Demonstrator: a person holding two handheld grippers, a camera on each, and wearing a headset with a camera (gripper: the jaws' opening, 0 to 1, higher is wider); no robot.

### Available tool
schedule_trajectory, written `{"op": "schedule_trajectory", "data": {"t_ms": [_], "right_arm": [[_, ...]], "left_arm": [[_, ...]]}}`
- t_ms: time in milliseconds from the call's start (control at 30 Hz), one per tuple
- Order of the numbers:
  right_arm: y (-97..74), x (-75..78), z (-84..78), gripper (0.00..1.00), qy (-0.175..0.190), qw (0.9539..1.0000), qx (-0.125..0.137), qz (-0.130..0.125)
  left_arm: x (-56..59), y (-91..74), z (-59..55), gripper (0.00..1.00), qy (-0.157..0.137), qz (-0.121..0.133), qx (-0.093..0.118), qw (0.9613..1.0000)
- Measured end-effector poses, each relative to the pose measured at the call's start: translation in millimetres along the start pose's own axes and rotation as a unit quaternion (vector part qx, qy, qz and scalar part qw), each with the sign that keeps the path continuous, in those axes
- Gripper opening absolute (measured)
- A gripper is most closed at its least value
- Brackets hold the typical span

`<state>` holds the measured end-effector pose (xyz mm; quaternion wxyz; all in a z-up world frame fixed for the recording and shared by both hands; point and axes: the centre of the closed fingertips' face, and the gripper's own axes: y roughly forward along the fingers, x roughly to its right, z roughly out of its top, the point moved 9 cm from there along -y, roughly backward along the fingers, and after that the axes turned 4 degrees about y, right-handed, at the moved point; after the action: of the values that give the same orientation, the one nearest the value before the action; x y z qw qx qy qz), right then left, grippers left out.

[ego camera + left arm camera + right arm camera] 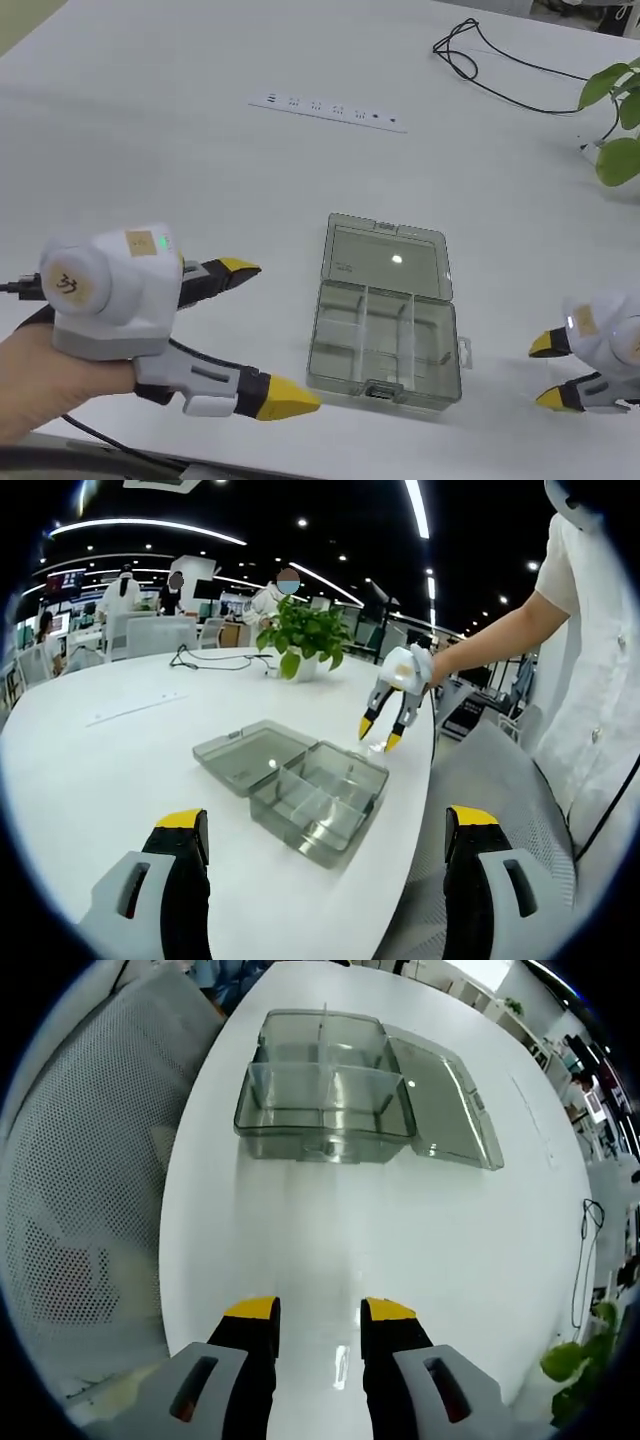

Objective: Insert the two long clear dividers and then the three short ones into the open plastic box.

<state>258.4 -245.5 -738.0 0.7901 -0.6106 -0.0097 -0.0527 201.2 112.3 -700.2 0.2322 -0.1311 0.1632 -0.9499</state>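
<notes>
The smoky clear plastic box (pixel 385 345) lies open near the table's front edge, with its lid (pixel 388 258) laid flat behind it. Clear dividers (pixel 366 322) stand inside and split it into compartments. My left gripper (pixel 268 333) hovers left of the box, wide open and holding nothing. My right gripper (pixel 548 372) hangs to the right of the box, open and holding nothing. In the left gripper view the box (pixel 320 795) sits ahead of my own jaws and the right gripper (pixel 385 730) is beyond it. The right gripper view has the box (pixel 325 1100) well ahead of its yellow fingertips (pixel 250 1308).
A white power strip (pixel 328 108) lies at the back of the white table (pixel 150 150). A black cable (pixel 480 55) and a green plant (pixel 615 120) are at the far right. A grey mesh seat (pixel 90 1160) lies beyond the table's near edge.
</notes>
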Motion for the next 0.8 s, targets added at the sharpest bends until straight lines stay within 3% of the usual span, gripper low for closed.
{"op": "schedule_trajectory", "data": {"t_ms": [300, 567, 700, 800], "right_arm": [[-45.8, -3.8, 50.8, 0.33, -0.008, 0.997, 0.06, -0.049], [-77.2, -17.3, 95.6, 0.33, -0.029, 0.9911, 0.104, -0.078], [-85.3, -27.6, 114.2, 0.33, -0.045, 0.9886, 0.115, -0.087], [-90.1, -34.4, 125.8, 0.33, -0.057, 0.987, 0.117, -0.094]], "left_arm": [[3.4, 3.1, 18.4, 0.99, -0.019, 0.0, 0.021, 0.9996], [16.7, 14.0, 39.2, 0.88, -0.052, -0.023, 0.022, 0.9981], [25.1, 21.6, 51.2, 0.8, -0.098, -0.044, 0.039, 0.9934], [29.5, 26.6, 55.4, 0.74, -0.143, -0.056, 0.036, 0.9876]]}}
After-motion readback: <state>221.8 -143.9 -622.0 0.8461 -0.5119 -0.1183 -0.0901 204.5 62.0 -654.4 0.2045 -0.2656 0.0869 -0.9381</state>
